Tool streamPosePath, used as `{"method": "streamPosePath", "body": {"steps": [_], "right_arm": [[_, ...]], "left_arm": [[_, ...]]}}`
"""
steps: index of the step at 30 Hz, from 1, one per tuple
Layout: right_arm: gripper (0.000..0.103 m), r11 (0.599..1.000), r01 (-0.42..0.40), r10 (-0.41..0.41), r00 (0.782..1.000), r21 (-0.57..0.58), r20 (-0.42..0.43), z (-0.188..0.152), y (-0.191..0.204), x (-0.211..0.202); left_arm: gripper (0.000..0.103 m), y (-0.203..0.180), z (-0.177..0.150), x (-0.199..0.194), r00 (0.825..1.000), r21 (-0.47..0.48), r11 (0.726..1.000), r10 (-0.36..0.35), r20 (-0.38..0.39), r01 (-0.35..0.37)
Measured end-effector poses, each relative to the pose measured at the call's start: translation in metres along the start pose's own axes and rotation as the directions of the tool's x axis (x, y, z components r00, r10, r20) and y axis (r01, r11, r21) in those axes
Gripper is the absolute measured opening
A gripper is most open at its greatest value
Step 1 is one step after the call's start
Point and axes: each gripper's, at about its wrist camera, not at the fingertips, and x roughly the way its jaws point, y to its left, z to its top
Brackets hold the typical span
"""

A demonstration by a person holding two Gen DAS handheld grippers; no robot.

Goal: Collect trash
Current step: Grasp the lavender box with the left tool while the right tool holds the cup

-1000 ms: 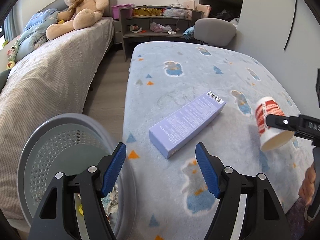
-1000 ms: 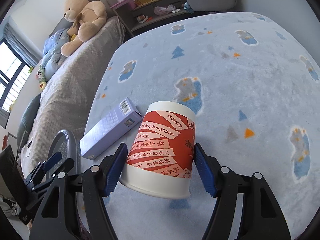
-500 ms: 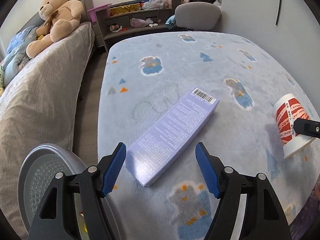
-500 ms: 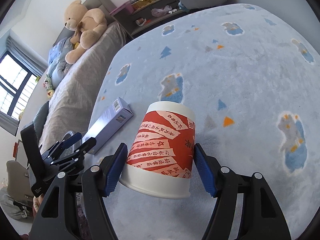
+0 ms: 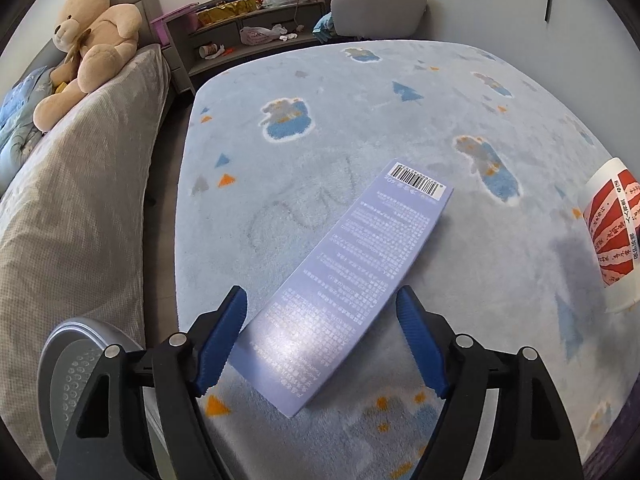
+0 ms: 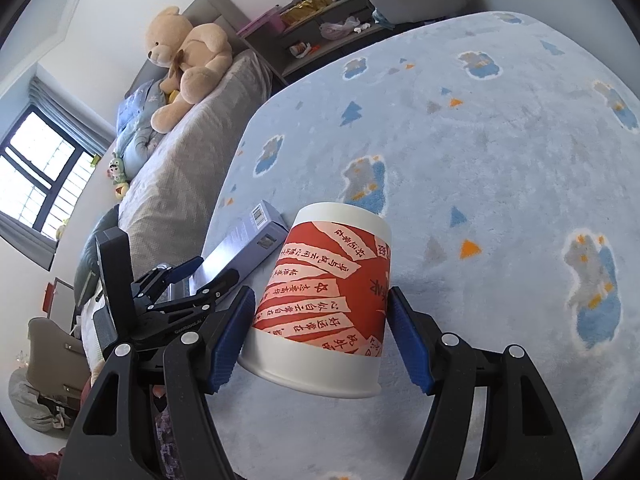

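A long lavender carton [image 5: 352, 276] with a barcode lies flat on the pale blue rug [image 5: 360, 112]. My left gripper [image 5: 322, 320] hangs over its near end, its jaws opening; the carton's near end sits between the blue pads without touching them. In the right wrist view the carton [image 6: 244, 244] and the left gripper [image 6: 196, 276] show at the left. My right gripper [image 6: 320, 326] is shut on a red-and-white paper cup [image 6: 324, 296], held upside down above the rug. The cup [image 5: 612, 232] also shows at the right edge of the left wrist view.
A grey perforated waste bin [image 5: 76, 372] stands at the lower left, beside the grey bed [image 5: 72, 208]. A teddy bear [image 5: 88, 40] sits on the bed. A cluttered low shelf [image 5: 248, 28] and a grey chair [image 5: 376, 4] stand beyond the rug.
My left gripper has swung away from the bin to the right and down over the carton, and its jaws have widened. The right gripper keeps its hold on the cup, shifted slightly.
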Motion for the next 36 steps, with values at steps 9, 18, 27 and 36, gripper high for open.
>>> {"method": "streamPosePath", "body": {"steps": [9,18,27,36], "right_arm": [[0.066,1.0,-0.015,0.014,1.0,0.012,0.008,0.001,-0.007,-0.006],[0.066,1.0,0.007,-0.007,1.0,0.013,0.019,-0.001,-0.016,-0.015],[0.066,1.0,0.015,-0.015,0.999,0.016,0.029,-0.004,-0.021,-0.02],[0.066,1.0,0.006,-0.007,1.0,0.008,0.029,-0.003,-0.021,-0.019]], "left_arm": [[0.074,-0.026,0.001,-0.003,0.999,0.005,0.999,-0.032,-0.023,0.032],[0.074,-0.05,-0.011,-0.022,0.996,-0.044,0.995,-0.086,-0.009,0.085],[0.074,-0.05,-0.004,-0.017,0.998,-0.101,0.993,-0.063,0.0,0.063],[0.073,-0.046,0.01,0.004,1.0,-0.128,0.992,-0.021,-0.018,0.018]]}}
